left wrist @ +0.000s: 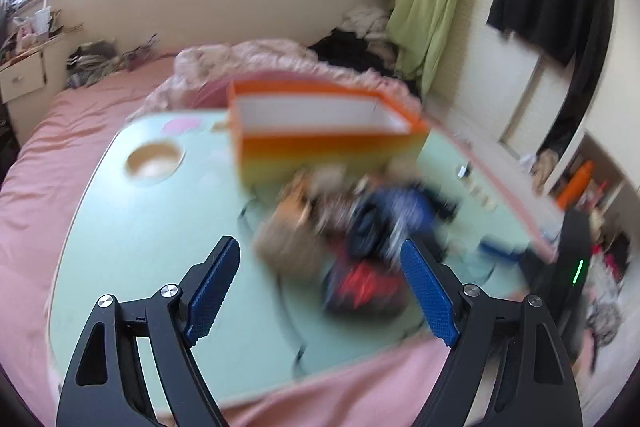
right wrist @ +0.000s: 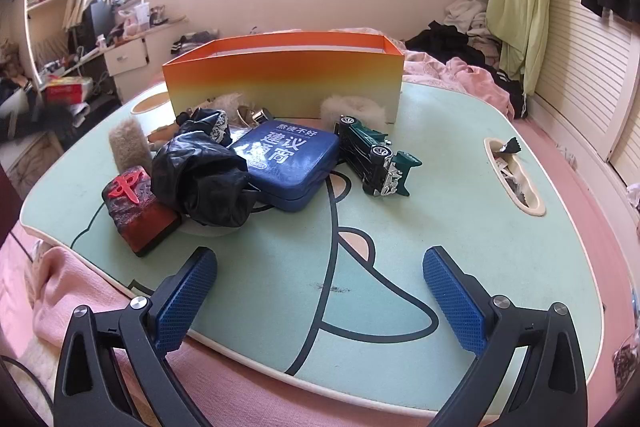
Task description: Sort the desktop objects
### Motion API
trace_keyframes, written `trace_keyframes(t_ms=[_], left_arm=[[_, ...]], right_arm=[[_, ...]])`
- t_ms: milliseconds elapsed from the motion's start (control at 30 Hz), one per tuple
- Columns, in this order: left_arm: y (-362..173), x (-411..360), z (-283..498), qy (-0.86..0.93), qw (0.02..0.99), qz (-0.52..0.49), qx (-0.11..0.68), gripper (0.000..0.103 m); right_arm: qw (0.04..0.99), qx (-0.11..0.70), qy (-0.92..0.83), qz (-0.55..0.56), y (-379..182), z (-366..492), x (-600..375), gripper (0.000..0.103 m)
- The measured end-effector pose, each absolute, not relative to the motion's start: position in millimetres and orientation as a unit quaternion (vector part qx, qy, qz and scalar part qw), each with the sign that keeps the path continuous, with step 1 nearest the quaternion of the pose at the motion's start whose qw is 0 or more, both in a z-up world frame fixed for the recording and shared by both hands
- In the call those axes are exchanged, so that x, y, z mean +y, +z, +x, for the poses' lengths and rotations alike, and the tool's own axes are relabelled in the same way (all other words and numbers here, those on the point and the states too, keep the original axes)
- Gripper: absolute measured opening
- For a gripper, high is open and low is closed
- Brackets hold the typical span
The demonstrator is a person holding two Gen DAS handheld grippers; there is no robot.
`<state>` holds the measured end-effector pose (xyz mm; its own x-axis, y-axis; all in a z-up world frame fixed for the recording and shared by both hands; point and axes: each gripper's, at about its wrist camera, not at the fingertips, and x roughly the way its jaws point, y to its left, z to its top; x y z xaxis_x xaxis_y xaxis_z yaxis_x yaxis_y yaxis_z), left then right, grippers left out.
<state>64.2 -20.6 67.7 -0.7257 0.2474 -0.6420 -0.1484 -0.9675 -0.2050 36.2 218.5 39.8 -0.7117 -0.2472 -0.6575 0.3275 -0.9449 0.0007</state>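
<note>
Both claws are hanging over the near edge of the pale green tabletop (right wrist: 460, 187), which is sitting on a bed with pink bedding (right wrist: 248, 387). The right claw (right wrist: 320, 301) is standing spread wide with nothing between its blue pads (right wrist: 456, 307), pointing down toward the bare cartoon print. The left claw (left wrist: 320, 293) is likewise spread and pinching nothing; its view is smeared with blur, so the clutter beyond it is hard to read there.

From the right side the things are showing clearly. An orange box (right wrist: 284, 75) fading to yellow is standing open-topped at the far side of the tabletop. In front of it a blue case (right wrist: 286, 163) with white characters is lying flat, a crumpled black bag (right wrist: 204, 179) touching its left edge. Left again, a red and black block (right wrist: 138, 205) is resting near the tabletop's edge. A green toy car (right wrist: 374, 159) is lying overturned, wheels up, just right of the case. Furry pieces (right wrist: 126, 143) are sitting near the box.
</note>
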Motion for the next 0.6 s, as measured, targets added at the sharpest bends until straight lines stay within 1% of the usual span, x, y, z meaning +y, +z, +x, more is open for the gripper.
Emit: trace_keyframes(t_ms=[133, 200, 267, 300, 333, 433, 600], left_arm=[[33, -23, 69, 0.917, 0.11, -0.379, -0.064, 0.083], [21, -17, 67, 0.916, 0.103, -0.386, -0.045, 0.083], [15, -4, 70, 0.928, 0.078, -0.363, -0.004, 0.085], [10, 5, 72, 0.935, 0.06, -0.347, 0.025, 0.093], [8, 8, 74, 0.94, 0.063, -0.335, 0.024, 0.103], [9, 10, 76, 0.939, 0.085, -0.332, 0.026, 0.103], [11, 9, 77, 0.941, 0.087, -0.326, 0.024, 0.103]], right_arm=[[0.156, 0.058, -0.923, 0.346, 37, 36, 218, 0.103], [0.156, 0.058, -0.923, 0.346, 38, 36, 218, 0.103], [0.156, 0.059, -0.923, 0.346, 38, 37, 217, 0.103], [0.156, 0.058, -0.923, 0.346, 39, 38, 216, 0.103], [0.156, 0.059, -0.923, 0.347, 37, 38, 216, 0.103], [0.156, 0.058, -0.923, 0.346, 36, 38, 216, 0.103], [0.167, 0.055, -0.923, 0.343, 42, 41, 215, 0.103]])
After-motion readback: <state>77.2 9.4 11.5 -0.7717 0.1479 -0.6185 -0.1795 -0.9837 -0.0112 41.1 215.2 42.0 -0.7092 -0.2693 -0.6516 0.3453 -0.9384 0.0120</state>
